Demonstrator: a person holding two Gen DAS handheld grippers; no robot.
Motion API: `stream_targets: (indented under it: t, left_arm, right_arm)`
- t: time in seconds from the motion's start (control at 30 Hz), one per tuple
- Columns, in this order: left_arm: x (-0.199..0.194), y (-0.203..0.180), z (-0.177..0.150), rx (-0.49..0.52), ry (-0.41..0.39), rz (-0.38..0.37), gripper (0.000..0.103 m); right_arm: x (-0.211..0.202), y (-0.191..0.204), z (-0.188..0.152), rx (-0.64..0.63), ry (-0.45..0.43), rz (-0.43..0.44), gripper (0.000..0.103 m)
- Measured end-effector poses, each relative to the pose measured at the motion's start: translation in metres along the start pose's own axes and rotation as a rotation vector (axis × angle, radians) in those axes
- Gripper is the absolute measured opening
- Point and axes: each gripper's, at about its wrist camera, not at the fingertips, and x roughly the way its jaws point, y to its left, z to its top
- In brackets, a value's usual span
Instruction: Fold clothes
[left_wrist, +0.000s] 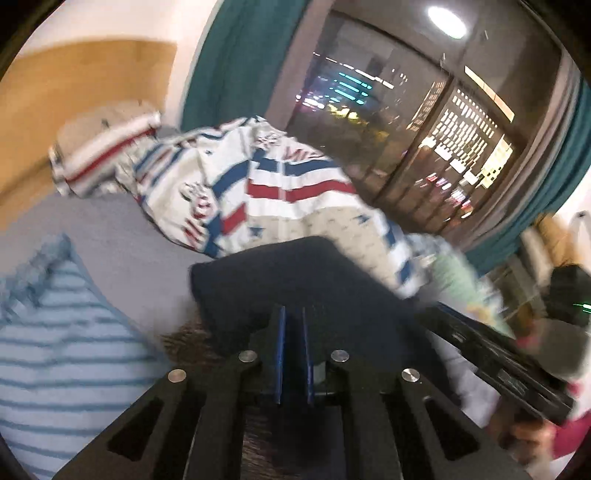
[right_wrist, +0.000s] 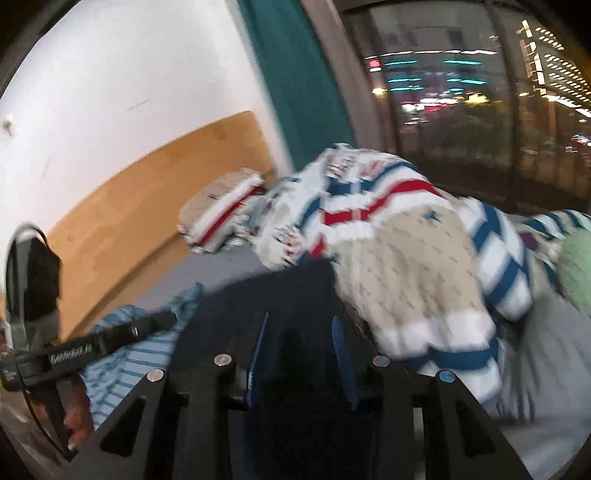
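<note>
Both grippers pinch navy garment on bed, in front of quilt.
Left gripper near-shut, right gripper narrow on navy garment; soft, light, floppy — hold edges near quilt.

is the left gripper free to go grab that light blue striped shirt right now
Probably not. The left gripper looks closed on the dark navy garment, so it would have to let go first. The striped shirt itself lies uncovered just to its left.

Dark garment matt cloth; headboard smooth wood; quilt patterned cloth
</note>
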Motion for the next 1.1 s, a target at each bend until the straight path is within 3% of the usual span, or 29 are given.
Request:
stream_targets:
  t: [0.1, 0.2, 0.33, 0.47, 0.6, 0.7, 0.87, 0.9, 1.03, 1.1]
  left_arm:
    - [0.034, 0.002, -0.015, 0.029, 0.061, 0.014, 0.009]
    - [0.047, 0.009, -0.022, 0.02, 0.065, -0.011, 0.009]
    - [0.046, 0.016, -0.016, -0.045, 0.093, -0.049, 0.009]
    - [0.045, 0.026, -0.016, -0.103, 0.109, -0.061, 0.009]
    - [0.045, 0.027, -0.016, -0.115, 0.122, -0.069, 0.009]
    - [0.044, 0.027, -0.017, -0.116, 0.124, -0.059, 0.009]
    - [0.044, 0.03, -0.016, -0.147, 0.126, -0.074, 0.009]
    - [0.044, 0.03, -0.015, -0.152, 0.127, -0.077, 0.009]
    - [0.043, 0.031, -0.015, -0.162, 0.127, -0.087, 0.009]
    - [0.043, 0.033, -0.015, -0.172, 0.131, -0.093, 0.009]
  right_arm:
    - [0.014, -0.003, -0.031, -0.019, 0.052, -0.042, 0.04]
    - [0.031, -0.015, -0.05, 0.004, 0.062, -0.065, 0.04]
    - [0.024, -0.027, -0.043, 0.076, 0.064, -0.021, 0.041]
    - [-0.018, 0.017, -0.04, -0.114, -0.012, 0.103, 0.041]
    - [-0.033, 0.064, -0.065, -0.289, -0.013, 0.235, 0.039]
    - [-0.01, 0.082, -0.096, -0.389, 0.112, 0.224, 0.038]
    - [0.023, 0.073, -0.138, -0.357, 0.38, 0.207, 0.036]
    - [0.02, 0.072, -0.139, -0.346, 0.377, 0.22, 0.036]
    - [-0.023, 0.084, -0.117, -0.39, 0.211, 0.336, 0.036]
    - [-0.039, 0.094, -0.105, -0.423, 0.127, 0.338, 0.038]
